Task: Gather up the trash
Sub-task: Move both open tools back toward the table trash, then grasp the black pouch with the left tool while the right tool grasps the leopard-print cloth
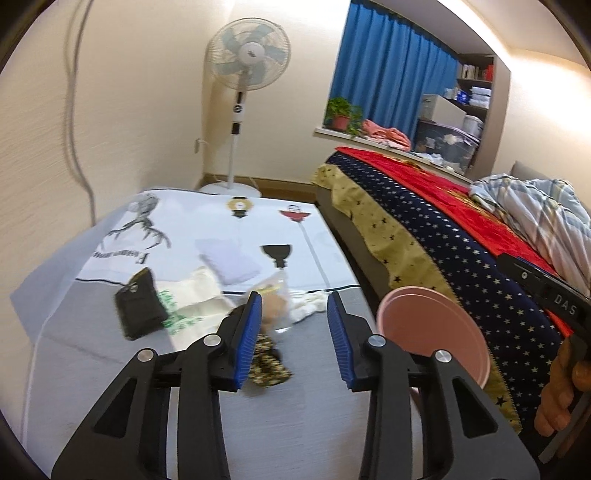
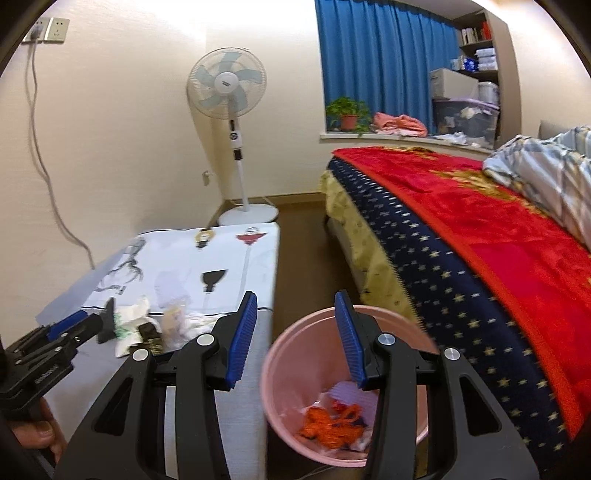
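Cream walls (image 2: 129, 129) enclose a small bedroom with a brown wood floor (image 2: 306, 251). A white standing fan (image 2: 227, 86) stands in the corner. A blue curtain (image 2: 376, 62) hangs over a windowsill holding a potted plant (image 2: 349, 112). Shelves (image 2: 478, 40) fill the alcove beside it. A bed (image 2: 480, 240) carries a red blanket over a starred navy cover. A grey cable (image 2: 44, 155) drops from a wall socket (image 2: 46, 29).
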### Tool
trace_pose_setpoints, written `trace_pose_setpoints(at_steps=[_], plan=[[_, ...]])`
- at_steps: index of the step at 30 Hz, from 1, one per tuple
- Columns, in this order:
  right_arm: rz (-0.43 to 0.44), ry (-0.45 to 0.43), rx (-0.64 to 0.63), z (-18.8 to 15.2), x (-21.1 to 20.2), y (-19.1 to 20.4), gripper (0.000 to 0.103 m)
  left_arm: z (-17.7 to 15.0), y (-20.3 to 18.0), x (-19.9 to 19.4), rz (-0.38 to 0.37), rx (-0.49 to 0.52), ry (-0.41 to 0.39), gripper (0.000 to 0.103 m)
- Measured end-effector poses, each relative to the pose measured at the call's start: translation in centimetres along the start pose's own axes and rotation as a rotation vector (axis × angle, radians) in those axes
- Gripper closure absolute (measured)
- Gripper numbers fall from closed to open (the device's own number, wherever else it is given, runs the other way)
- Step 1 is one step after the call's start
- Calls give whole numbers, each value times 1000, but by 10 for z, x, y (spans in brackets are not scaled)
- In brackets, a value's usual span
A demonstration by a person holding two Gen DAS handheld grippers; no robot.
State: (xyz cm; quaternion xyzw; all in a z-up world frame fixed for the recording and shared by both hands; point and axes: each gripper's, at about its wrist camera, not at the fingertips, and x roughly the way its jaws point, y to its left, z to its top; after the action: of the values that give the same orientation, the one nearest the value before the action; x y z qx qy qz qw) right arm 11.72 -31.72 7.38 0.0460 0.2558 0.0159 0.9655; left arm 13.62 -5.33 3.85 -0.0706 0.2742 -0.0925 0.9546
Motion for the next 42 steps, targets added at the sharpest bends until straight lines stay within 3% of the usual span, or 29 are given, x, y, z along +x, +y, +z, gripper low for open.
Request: trace_pose_setpoints(at_steps=[18, 30, 36, 39, 42], plan=[[227, 90, -96, -42, 59, 99, 61, -13, 69, 13, 164, -96, 42, 68], [307, 172, -95, -60, 106, 130, 60, -13, 111, 39, 260, -167, 68, 68], [339, 253, -84, -72, 132, 139, 56, -15, 129, 55, 297, -205, 85, 68], [352, 280, -92, -77, 140, 145, 53, -15, 140, 65, 295, -239, 97, 63], [361, 310, -105, -83, 148, 149, 52, -16, 148, 76, 287, -268, 112, 49]])
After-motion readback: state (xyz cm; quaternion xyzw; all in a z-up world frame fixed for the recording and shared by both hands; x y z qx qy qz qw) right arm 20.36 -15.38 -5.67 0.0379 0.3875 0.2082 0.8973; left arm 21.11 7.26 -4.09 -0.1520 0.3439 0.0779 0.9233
